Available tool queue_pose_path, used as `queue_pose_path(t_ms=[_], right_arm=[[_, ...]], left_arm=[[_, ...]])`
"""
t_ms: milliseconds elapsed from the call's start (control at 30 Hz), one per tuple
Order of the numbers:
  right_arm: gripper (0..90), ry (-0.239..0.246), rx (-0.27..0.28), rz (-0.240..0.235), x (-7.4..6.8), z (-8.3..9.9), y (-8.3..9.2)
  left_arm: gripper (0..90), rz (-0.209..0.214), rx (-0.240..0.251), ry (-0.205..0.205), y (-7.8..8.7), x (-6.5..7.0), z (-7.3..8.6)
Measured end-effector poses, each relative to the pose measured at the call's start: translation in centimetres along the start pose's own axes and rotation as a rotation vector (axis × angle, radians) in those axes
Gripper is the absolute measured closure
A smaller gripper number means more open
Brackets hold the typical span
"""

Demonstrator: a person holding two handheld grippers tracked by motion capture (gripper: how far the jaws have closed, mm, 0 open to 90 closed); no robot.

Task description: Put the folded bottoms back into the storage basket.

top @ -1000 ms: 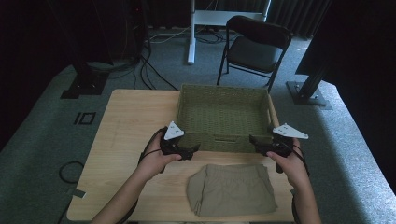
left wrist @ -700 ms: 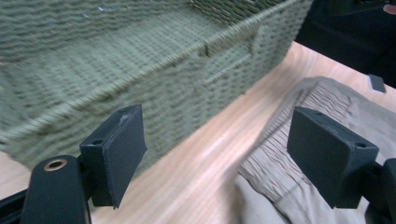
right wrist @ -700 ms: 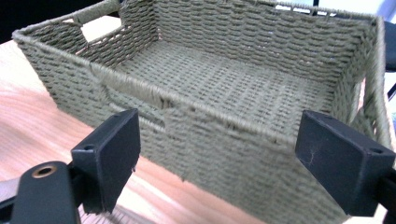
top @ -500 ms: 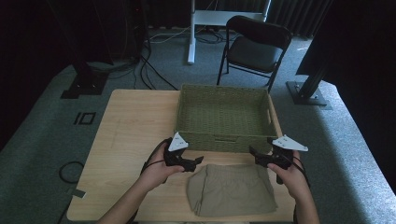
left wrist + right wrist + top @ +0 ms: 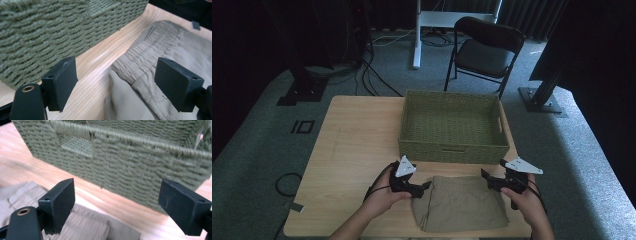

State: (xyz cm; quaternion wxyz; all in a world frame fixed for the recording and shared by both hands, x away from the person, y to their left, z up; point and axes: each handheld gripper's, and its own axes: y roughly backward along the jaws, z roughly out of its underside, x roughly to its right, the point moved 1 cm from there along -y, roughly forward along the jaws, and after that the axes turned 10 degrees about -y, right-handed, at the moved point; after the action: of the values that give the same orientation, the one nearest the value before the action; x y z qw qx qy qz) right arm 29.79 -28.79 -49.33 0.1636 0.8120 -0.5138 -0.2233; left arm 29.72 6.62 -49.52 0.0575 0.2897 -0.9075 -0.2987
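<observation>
We see the basket on the table, toward its far right. The folded shorts lie on the table just in front of the basket. The left gripper sits at the shorts' left edge, the right gripper at their right. A chair stands behind the table.

Black folding chair beyond the table, white desk leg, floor cables, perhaps a stand base.
</observation>
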Motion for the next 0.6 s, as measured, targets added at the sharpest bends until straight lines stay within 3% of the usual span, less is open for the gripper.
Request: queue_pose_path(t_ms=[333,567,600], right_arm=[[13.8,-0.047,-0.039,0.006,0.4,2.7,1.0],[13.8,-0.047,-0.081,0.015,0.1,4.5,1.0],[13.8,-0.050,-0.097,0.015,0.1,5.0,1.1]], left_arm=[[19.4,0.074,-0.070,-0.007,-1.6,2.1,1.1],[19.4,0.069,-0.122,0.014,-2.2,2.9,1.9],[19.4,0.066,-0.124,0.033,-2.3,3.0,2.1]])
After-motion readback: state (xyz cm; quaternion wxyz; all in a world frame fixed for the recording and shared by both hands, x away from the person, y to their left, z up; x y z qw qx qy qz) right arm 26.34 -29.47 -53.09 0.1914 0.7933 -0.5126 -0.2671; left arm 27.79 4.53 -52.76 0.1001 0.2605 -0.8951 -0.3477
